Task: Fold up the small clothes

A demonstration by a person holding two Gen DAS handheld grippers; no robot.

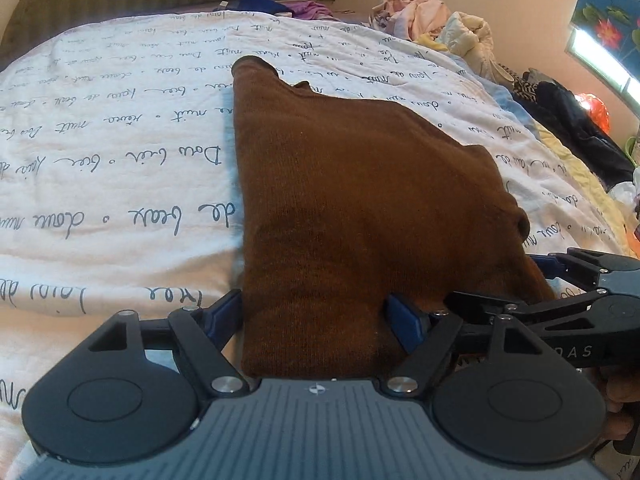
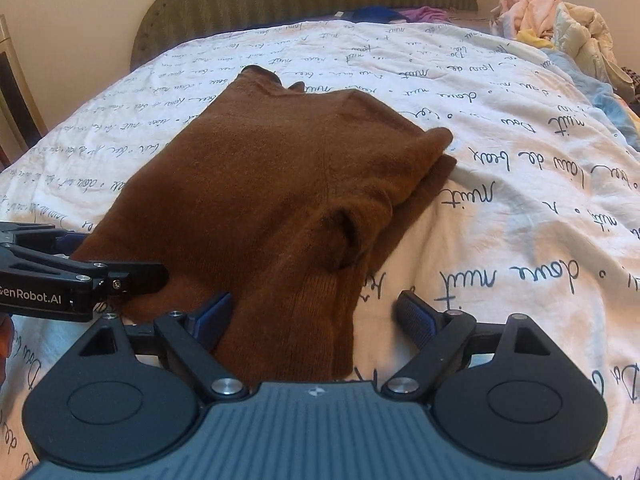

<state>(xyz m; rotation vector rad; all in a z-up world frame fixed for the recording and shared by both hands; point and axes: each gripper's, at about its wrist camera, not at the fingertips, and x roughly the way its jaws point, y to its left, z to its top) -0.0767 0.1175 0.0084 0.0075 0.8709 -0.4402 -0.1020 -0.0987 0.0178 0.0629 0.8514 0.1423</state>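
Observation:
A brown knitted sweater [image 1: 344, 184] lies partly folded on the white quilt [image 1: 120, 152] with script print, its collar pointing to the headboard. My left gripper [image 1: 316, 316] stands open at the near hem, one blue finger on each side of the cloth. In the right wrist view, my right gripper [image 2: 314, 316] is also open. It straddles the sweater's [image 2: 272, 184] near right edge, where a cuffed sleeve lies folded over the body. The two grippers sit side by side: the right gripper [image 1: 480, 304] shows at the left view's right edge, the left gripper [image 2: 132, 276] at the right view's left edge.
A heap of pale clothes [image 1: 436, 20] lies at the bed's far right corner, with dark garments [image 1: 572, 120] further along the right side. A green padded headboard [image 2: 304, 4] closes the far end. Blue and purple items [image 2: 396, 14] lie by it.

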